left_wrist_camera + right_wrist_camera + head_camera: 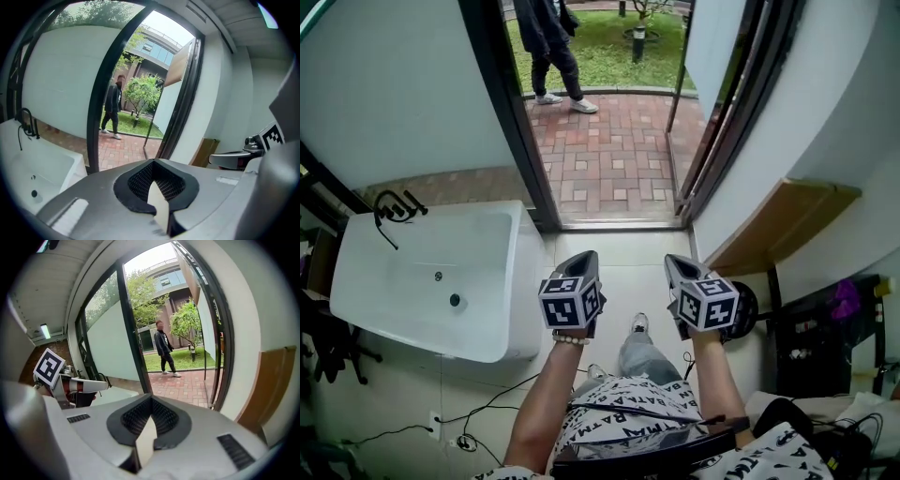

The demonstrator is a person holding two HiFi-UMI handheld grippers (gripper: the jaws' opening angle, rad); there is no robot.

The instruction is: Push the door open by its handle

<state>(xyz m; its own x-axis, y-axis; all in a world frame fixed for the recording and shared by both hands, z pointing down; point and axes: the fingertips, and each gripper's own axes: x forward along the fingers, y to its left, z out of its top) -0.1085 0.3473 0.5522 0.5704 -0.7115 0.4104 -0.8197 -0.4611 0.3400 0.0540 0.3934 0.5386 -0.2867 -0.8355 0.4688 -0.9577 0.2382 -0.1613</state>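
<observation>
White bathtub [492, 234] on pale tiles [623, 258], brick patio [609, 159] beyond.

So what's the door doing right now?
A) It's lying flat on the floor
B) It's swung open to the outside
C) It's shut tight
B: the door stands swung outward at the right of the doorway, and you can see the brick path straight through the opening.

I am standing with the bathtub [412, 258] lying at my left, the door [712, 52] hanging ahead-right, a person [546, 37] walking outside beyond it.
</observation>
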